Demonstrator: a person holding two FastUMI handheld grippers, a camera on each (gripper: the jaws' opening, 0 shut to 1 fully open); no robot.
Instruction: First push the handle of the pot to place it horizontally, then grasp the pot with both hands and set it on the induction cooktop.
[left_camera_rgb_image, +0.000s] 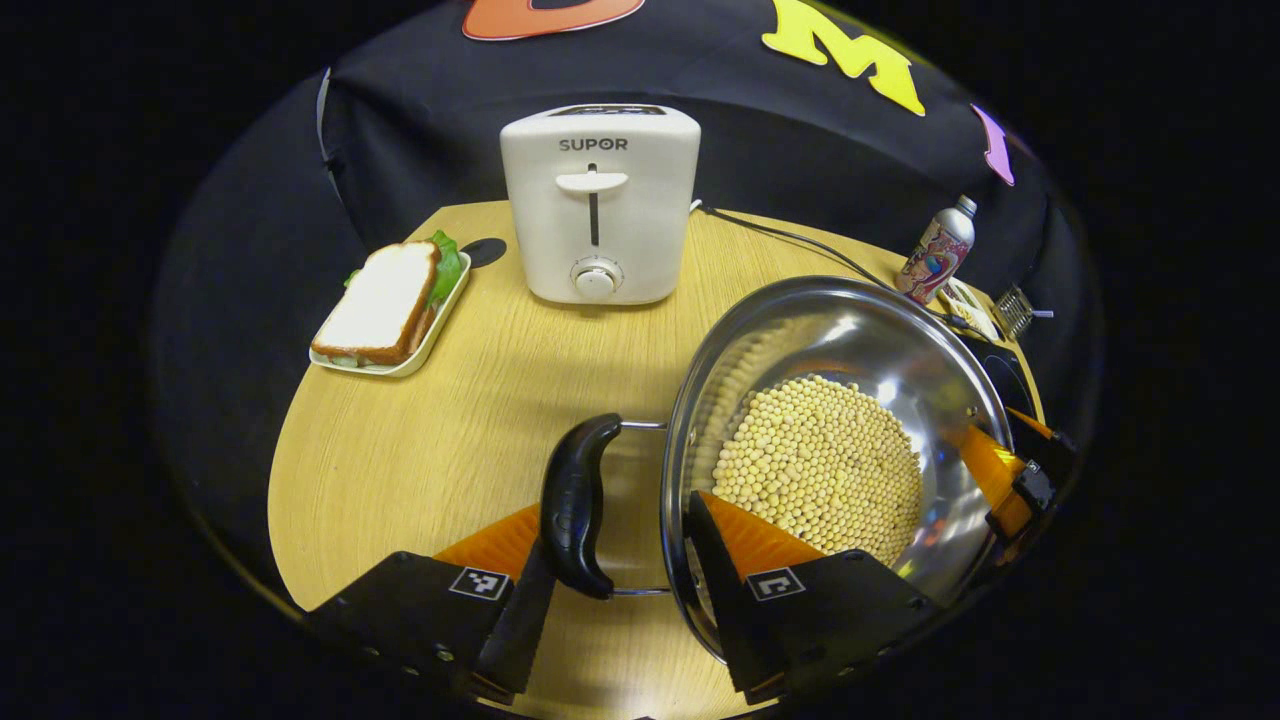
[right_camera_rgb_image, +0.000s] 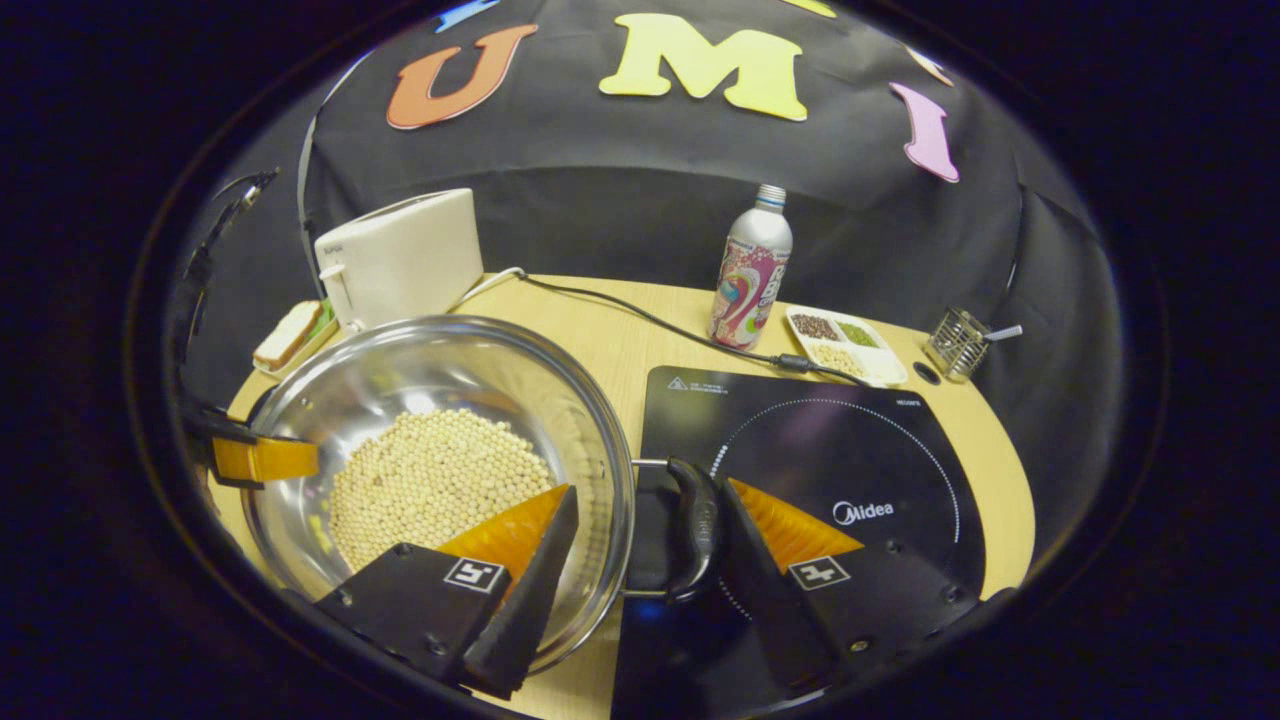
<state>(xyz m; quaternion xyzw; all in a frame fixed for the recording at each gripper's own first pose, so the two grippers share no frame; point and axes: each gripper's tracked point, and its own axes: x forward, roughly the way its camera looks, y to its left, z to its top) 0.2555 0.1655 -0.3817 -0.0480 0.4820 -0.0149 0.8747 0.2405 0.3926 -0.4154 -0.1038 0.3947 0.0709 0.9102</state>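
While each gripper straddles a side handle with fingers apart, left gripper (left_camera_rgb_image: 620, 560) at the left handle (left_camera_rgb_image: 580, 505) and right gripper (right_camera_rgb_image: 640, 545) at the right handle (right_camera_rgb_image: 697, 528), the pot (right_camera_rgb_image: 590, 420) of beans (right_camera_rgb_image: 430, 480) sits on the table (left_camera_rgb_image: 400, 450) beside the cooktop (right_camera_rgb_image: 850, 470). An uneven lift could tip it and spill beans.

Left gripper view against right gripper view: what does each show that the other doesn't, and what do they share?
Left gripper view offers the toaster from the front, with its dial, and the near pot handle. Right gripper view offers the induction cooktop with its ringed top, the opposite pot handle and the tray of sorted grains. Shared: the steel pot of beans, the toaster, the sandwich and the bottle.
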